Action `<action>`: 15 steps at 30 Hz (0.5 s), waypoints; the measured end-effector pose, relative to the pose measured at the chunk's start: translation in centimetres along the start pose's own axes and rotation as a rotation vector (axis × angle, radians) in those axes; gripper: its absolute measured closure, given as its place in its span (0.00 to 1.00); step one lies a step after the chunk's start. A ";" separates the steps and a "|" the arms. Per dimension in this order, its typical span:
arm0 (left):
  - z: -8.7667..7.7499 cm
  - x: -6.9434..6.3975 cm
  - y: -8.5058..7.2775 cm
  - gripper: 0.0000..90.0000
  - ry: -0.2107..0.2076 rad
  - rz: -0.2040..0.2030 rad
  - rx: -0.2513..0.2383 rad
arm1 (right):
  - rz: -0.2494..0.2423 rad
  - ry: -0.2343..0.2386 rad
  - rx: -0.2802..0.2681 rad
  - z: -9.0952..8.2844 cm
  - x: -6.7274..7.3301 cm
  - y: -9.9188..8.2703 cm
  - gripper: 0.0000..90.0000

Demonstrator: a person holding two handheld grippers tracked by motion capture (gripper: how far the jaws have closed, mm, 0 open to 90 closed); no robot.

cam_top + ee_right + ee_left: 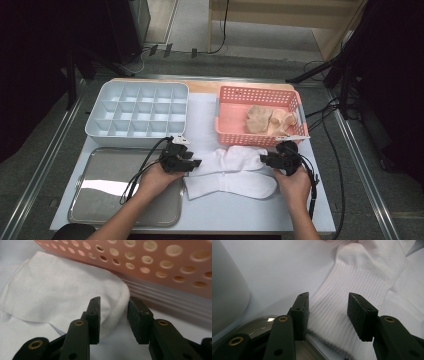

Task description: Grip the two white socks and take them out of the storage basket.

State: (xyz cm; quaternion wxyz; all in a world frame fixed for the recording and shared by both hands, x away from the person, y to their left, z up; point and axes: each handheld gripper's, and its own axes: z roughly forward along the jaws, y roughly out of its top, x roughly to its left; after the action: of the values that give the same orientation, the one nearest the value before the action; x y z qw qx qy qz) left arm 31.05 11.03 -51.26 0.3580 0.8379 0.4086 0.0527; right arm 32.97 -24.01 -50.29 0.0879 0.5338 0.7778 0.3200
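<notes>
Two white socks (235,172) lie flat on the table (210,210) before the pink basket (260,115), left gripper (328,313) and right gripper (113,317) both released astride their ends, so folding or sorting appears unstarted.

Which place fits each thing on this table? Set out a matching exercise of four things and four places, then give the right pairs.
Things:
1. white socks
2. beige socks
3. divided tray
4. metal tray

Places:
A. front left corner of the table
B. inside the pink basket
C. back left of the table
D. between the two grippers

Pairs: 1-D, 2-B, 3-C, 4-A
</notes>
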 end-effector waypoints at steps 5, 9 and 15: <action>0.3 -0.5 -0.2 0.63 0.016 0.024 -0.007 | -0.023 -0.006 0.017 0.7 0.6 0.1 0.73; 0.4 -0.5 -0.5 0.66 0.009 0.014 -0.027 | -0.030 -0.014 0.021 0.7 0.8 0.1 0.74; 0.4 -0.4 -0.6 0.73 0.026 0.024 -0.031 | -0.027 -0.018 0.023 0.8 1.0 0.1 0.77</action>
State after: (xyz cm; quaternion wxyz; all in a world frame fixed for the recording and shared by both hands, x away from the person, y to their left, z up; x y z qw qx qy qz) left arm 30.56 10.73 -51.89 0.3649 0.8363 0.4025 0.0741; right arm 32.98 -22.82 -50.65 0.0931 0.5272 0.7876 0.3050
